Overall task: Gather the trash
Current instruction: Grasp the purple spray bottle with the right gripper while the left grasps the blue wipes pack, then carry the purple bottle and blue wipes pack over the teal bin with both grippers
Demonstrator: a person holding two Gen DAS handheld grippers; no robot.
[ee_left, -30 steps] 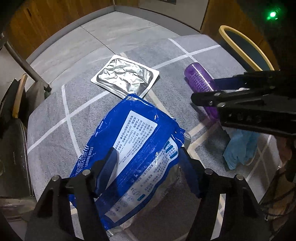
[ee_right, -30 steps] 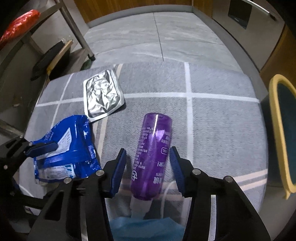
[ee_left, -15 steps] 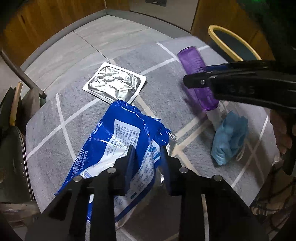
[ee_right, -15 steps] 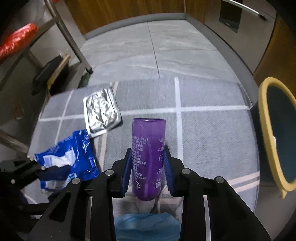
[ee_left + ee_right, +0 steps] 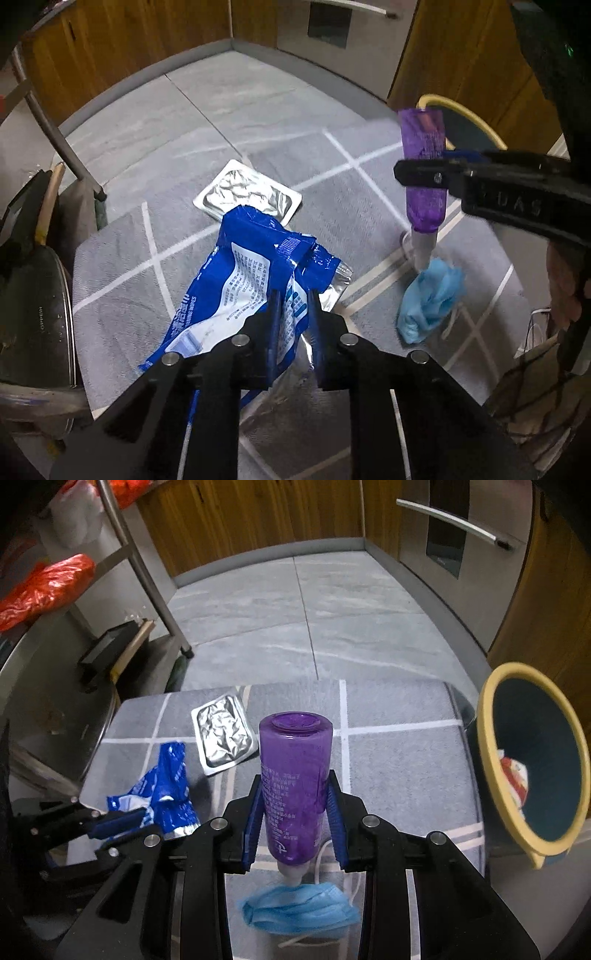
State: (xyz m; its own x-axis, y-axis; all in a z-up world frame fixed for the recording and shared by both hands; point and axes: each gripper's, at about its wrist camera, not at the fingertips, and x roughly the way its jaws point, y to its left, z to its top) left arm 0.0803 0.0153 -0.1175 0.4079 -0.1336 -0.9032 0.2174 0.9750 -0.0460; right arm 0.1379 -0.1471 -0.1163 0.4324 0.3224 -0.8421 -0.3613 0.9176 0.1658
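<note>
Left gripper (image 5: 291, 314): closed tightly on the blue wipes packet (image 5: 243, 288); a crumpled fold of the wrapper is pinched between the two blue pads.
Right gripper (image 5: 295, 812): clamped around the purple bottle (image 5: 295, 775), with a pad pressed against each side of its body.
Purple bottle: held upside down, flat base uppermost and white cap pointed down; the cap is seen just above the blue face mask (image 5: 299, 910).
Blue wipes packet: raised at the pinched end, the rest trailing down toward the grey checked tablecloth (image 5: 399, 760); whether the low end touches the cloth cannot be told.
Blue face mask: left lying crumpled on the cloth at the near edge, its white ear loops spread beside it.
Foil pouch (image 5: 247, 194): laid flat on the cloth beyond the packet, toward the far edge.
Bin (image 5: 491, 760): yellow-rimmed and dark inside, placed just past the right edge of the table; red and white litter is seen within.
Left surroundings: a metal shelf leg (image 5: 144, 572) and an orange bag (image 5: 44, 587) are seen on the left.
</note>
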